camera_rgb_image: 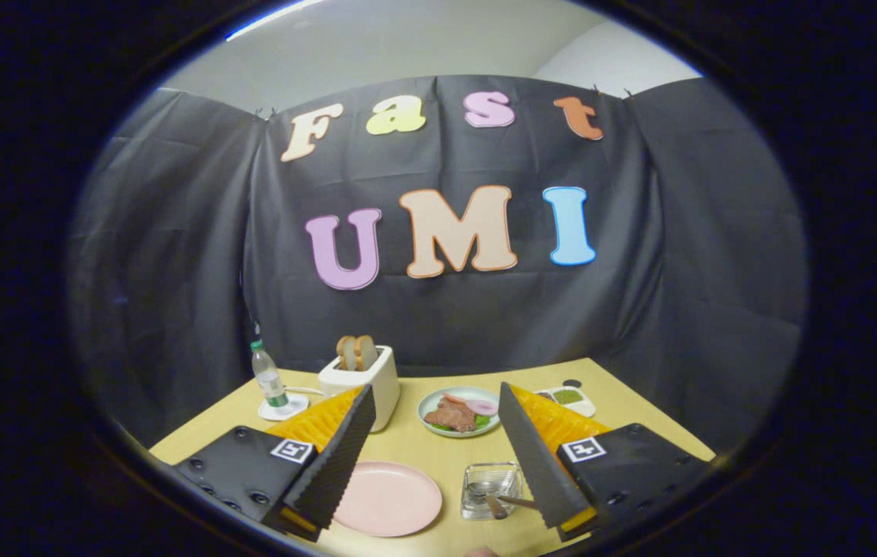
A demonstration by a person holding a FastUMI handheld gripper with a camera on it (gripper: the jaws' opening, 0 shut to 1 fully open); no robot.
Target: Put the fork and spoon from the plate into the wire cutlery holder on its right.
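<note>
The hand-held gripper [438,456] hangs wide open, empty, above the bare pink plate [388,499]; cutlery already sits in the wire holder [491,489] between its fingers. A clean retreat looks best.

Beyond a toaster [364,384] holding bread stand a water bottle [268,377], a food plate [458,411] and a small sauce tray [566,398].

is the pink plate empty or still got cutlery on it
Empty: the pink plate is bare; utensil handles stick out of the wire holder, gripper fingers spread open.
</note>
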